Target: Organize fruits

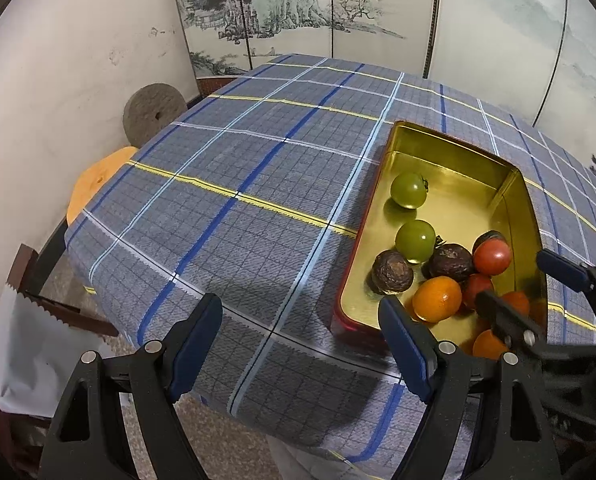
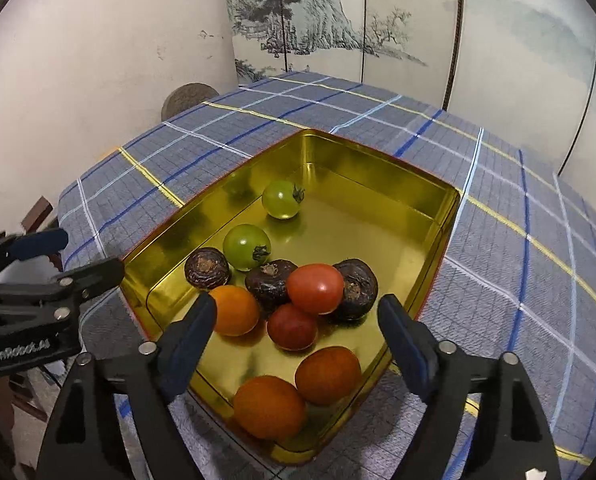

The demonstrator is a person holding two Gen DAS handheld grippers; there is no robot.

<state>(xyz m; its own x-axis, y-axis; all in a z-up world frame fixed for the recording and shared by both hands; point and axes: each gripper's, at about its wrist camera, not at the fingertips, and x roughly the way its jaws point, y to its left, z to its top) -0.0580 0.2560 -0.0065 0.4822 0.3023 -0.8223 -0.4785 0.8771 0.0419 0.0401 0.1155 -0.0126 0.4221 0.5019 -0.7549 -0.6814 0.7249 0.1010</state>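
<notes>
Plaid blue cloth covers the table (image 1: 238, 184), painted folding screen (image 1: 298, 8) behind at 12 o'clock; fruit all sits in the gold tin (image 2: 418, 184), which lies at 3 o'clock in your left view and dead centre under your right gripper (image 2: 298, 320); both sets of jaws are spread wide and grasp nothing; left gripper (image 1: 300, 320) hangs over bare cloth just beside the tin's near corner.

Contents: two green tomatoes (image 2: 247, 246) toward the far end, apart from the rest; red tomato (image 2: 315, 288) stacked on a second red one and touching two dark brown wrinkled fruits (image 2: 269, 283), a third brown one (image 2: 207, 268) at 9 o'clock of the pile; orange tomato (image 2: 234, 310) beside your right gripper's left finger; two more orange ones (image 2: 268, 406) at the near wall, touching.

Handling, judged: tomatoes light, smooth, slippery, thin-skinned, so pinch across the widest middle, gently; brown ones look firmer and rougher, easier grip.

In the way: the clustered fruit will roll when one is lifted; tin walls limit finger entry from the sides, so come from above; millstone-like disc (image 1: 154, 114) and orange stool (image 1: 94, 184) at 10 o'clock sit clear of the work.
</notes>
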